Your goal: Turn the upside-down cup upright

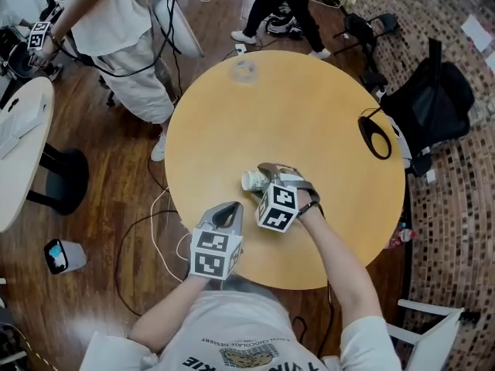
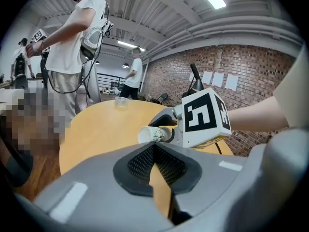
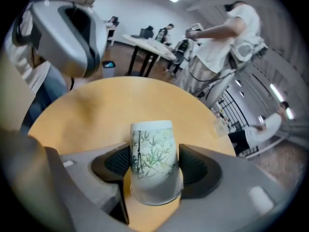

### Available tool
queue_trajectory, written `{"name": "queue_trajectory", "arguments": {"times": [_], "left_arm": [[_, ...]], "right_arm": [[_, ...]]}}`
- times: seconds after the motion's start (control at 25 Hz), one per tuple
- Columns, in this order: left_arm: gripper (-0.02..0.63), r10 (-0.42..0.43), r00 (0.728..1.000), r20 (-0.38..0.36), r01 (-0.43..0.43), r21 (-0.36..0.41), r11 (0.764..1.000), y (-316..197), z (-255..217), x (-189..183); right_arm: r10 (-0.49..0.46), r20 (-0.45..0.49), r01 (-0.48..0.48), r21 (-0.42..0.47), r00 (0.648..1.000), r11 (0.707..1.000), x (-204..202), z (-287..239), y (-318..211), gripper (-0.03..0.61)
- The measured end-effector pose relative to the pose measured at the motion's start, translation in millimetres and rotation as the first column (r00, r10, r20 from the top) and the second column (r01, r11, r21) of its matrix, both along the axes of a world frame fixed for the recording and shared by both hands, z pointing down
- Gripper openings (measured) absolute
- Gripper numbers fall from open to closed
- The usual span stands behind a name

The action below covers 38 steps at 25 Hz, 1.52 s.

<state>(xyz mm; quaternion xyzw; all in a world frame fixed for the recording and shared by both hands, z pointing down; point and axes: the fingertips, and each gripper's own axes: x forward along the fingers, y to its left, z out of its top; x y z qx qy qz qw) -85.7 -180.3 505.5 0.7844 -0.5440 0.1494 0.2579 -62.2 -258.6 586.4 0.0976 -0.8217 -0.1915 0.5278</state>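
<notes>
The ribbed dark fingers of the right gripper squeeze the smooth white paper cup with green leaves, tipped sideways above the middle of the round yellow wooden tabletop, while the left gripper is closed and empty.

My left gripper sits just below centre in the head view, jaws together and holding nothing, left forearm running to the bottom edge. My right gripper is at centre, pointing toward the upper left, jaws pressed on the cup, with my right forearm coming in from the lower right.
</notes>
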Motion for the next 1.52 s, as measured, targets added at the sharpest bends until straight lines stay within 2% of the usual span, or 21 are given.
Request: {"name": "queue_trajectory", "arguments": {"times": [0.12,0.2,0.24,0.32,0.44,0.48,0.52,0.56,0.72,0.84,0.92,1.2,1.44,1.52], "left_arm": [[0.002,0.051,0.999,0.001,-0.051,0.005,0.999,-3.3,-3.1,18.0],[0.002,0.087,0.996,0.004,-0.087,0.007,0.996,-4.7,-5.0,30.1],[0.002,0.106,0.994,0.006,-0.106,0.007,0.994,-5.1,-5.5,35.4],[0.002,0.139,0.990,0.011,-0.139,0.004,0.990,-4.8,-5.5,45.4],[0.002,0.172,0.985,0.018,-0.172,-0.002,0.985,-2.1,-3.5,59.0],[0.002,0.183,0.983,0.021,-0.183,-0.003,0.983,-1.2,-3.3,62.3],[0.002,0.194,0.981,0.024,-0.194,-0.004,0.981,-0.3,-3.2,65.0],[0.002,0.205,0.978,0.026,-0.205,-0.004,0.979,0.6,-3.3,67.5],[0.003,0.228,0.973,0.035,-0.228,-0.006,0.974,2.5,-2.7,76.1],[0.002,0.233,0.972,0.038,-0.233,-0.005,0.972,2.3,-2.4,80.2],[0.003,0.239,0.970,0.038,-0.239,-0.004,0.971,3.2,-2.5,82.1],[0.002,0.246,0.969,0.037,-0.245,-0.009,0.969,8.3,-3.0,84.4],[0.002,0.266,0.964,0.026,-0.266,-0.001,0.964,15.3,-8.1,83.8],[0.002,0.279,0.960,0.022,-0.280,0.006,0.960,18.1,-11.9,84.4]], "right_arm": [[0.192,0.161,-0.180,-0.089,0.968,0.980,18.8,-11.9,6.0,0.305],[0.314,0.254,-0.284,-0.148,0.915,0.947,35.5,-17.1,9.6,0.305],[0.376,0.303,-0.334,-0.182,0.876,0.925,44.0,-19.6,11.1,0.305],[0.499,0.411,-0.425,-0.264,0.763,0.866,60.9,-23.5,13.1,0.305],[0.630,0.552,-0.524,-0.361,0.547,0.772,87.8,-27.0,12.4,0.305],[0.651,0.579,-0.550,-0.374,0.490,0.747,95.7,-26.6,12.6,0.305],[0.666,0.594,-0.573,-0.380,0.451,0.726,102.1,-24.4,14.1,0.305],[0.678,0.599,-0.592,-0.382,0.426,0.710,107.4,-20.6,16.5,0.305],[0.711,0.589,-0.644,-0.381,0.384,0.663,122.2,-6.3,26.9,0.307],[0.735,0.558,-0.676,-0.372,0.384,0.636,127.2,2.6,33.6,0.307],[0.748,0.539,-0.685,-0.375,0.387,0.625,128.1,9.0,39.6,0.307],[0.764,0.533,-0.701,-0.383,0.364,0.601,131.7,7.1,49.6,0.307],[0.760,0.575,-0.729,-0.373,0.304,0.574,129.0,-22.8,59.2,0.307],[0.764,0.585,-0.746,-0.373,0.273,0.552,129.9,-35.1,61.2,0.307]]}}
